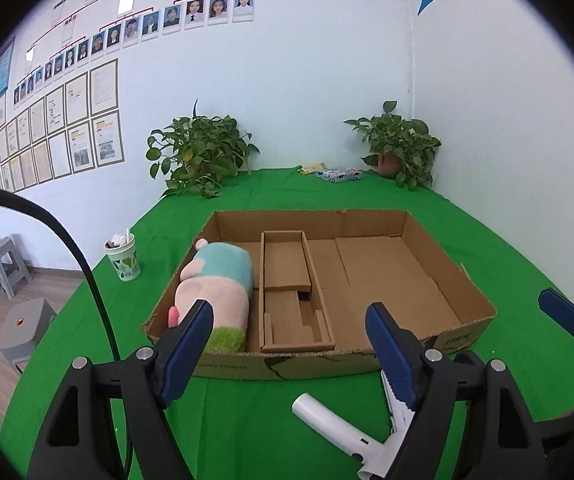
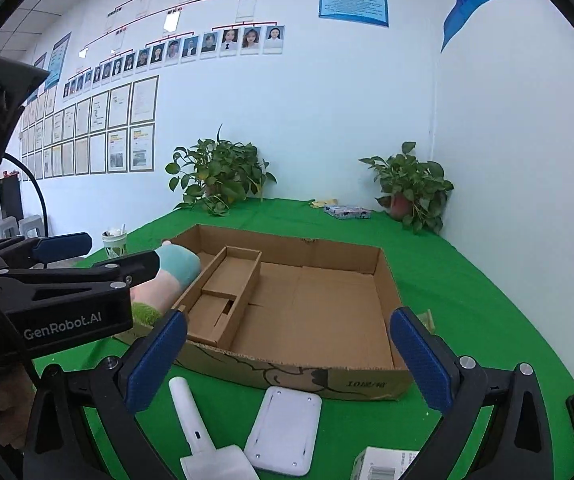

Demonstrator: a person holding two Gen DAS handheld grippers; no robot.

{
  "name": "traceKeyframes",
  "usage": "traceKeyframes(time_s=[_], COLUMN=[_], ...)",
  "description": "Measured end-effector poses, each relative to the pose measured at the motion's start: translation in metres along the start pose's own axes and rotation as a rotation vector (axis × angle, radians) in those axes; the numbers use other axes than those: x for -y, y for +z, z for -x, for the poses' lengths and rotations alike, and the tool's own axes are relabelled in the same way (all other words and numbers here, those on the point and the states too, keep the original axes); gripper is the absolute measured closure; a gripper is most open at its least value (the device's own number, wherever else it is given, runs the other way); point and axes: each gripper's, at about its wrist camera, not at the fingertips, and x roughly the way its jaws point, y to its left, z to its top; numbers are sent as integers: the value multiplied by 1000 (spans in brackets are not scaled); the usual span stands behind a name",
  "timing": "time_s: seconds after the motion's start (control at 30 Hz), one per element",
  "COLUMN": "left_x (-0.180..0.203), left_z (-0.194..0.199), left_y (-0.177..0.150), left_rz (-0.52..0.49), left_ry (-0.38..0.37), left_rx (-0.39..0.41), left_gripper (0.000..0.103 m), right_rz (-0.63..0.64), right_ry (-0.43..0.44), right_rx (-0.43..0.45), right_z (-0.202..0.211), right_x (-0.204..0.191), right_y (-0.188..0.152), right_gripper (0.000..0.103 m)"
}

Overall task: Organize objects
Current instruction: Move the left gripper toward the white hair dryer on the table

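Observation:
A shallow cardboard box (image 1: 471, 296) lies on the green cloth, with a narrow cardboard insert (image 1: 287, 268) inside it. A pink, teal and green plush toy (image 1: 219, 288) lies in the box's left compartment. My left gripper (image 1: 291, 344) hovers open and empty before the box's near wall. My right gripper (image 2: 289, 360) is also open and empty, just short of the box (image 2: 287, 368). On the cloth below it lie a white handled tool (image 2: 187, 412), a flat white device (image 2: 285, 428) and a small carton (image 2: 383, 464). The left gripper (image 2: 123, 251) shows at the left, beside the plush toy (image 2: 175, 268).
A patterned cup (image 1: 123, 260) stands on the cloth left of the box. Two potted plants (image 1: 203, 152) (image 1: 399, 148) and some packets (image 1: 339, 174) sit along the back by the wall. Grey stools (image 1: 27, 324) stand off the table's left edge. A black cable (image 1: 87, 272) arcs at the left.

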Motion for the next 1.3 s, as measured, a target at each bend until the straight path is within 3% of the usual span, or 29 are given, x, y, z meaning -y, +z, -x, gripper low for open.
traceKeyframes(time_s=[0.2,0.43,0.5,0.57,0.7,0.83,1.03,1.13,1.17,1.2,1.27,1.3], left_x=[-14,-20,-24,-24,-25,-20,-19,-23,-25,-26,-28,-29], left_z=[9,12,10,8,7,11,-4,-13,-16,-21,-24,-23], left_y=[-23,-31,-33,-35,-45,-57,-71,-78,-81,-84,-88,-90], left_rz=[82,95,109,90,41,-4,2,31,43,51,54,59], left_ry=[31,66,107,144,167,142,55,1,-16,-34,-55,-51], left_rx=[3,-17,-34,-47,-60,-53,-167,-227,-250,-278,-292,-287], left_gripper=[23,23,23,23,23,23,25,42,55,75,102,102], right_rz=[-1,-62,-62,-81,-95,-115,-78,-62,-59,-52,6,43], right_ry=[45,96,142,198,217,230,195,216,233,243,263,270], right_rx=[-93,-169,-203,-243,-299,-328,-320,-346,-355,-360,-374,-386], right_z=[-10,-32,-39,-43,-47,-49,-44,-49,-51,-52,-56,-58], right_x=[-7,-3,-4,-4,-3,3,2,-1,-3,-4,-14,-20], right_y=[-28,-39,-43,-48,-59,-68,-72,-76,-78,-79,-82,-85], right_gripper=[1,5,9,9,9,9,12,25,34,41,84,91])
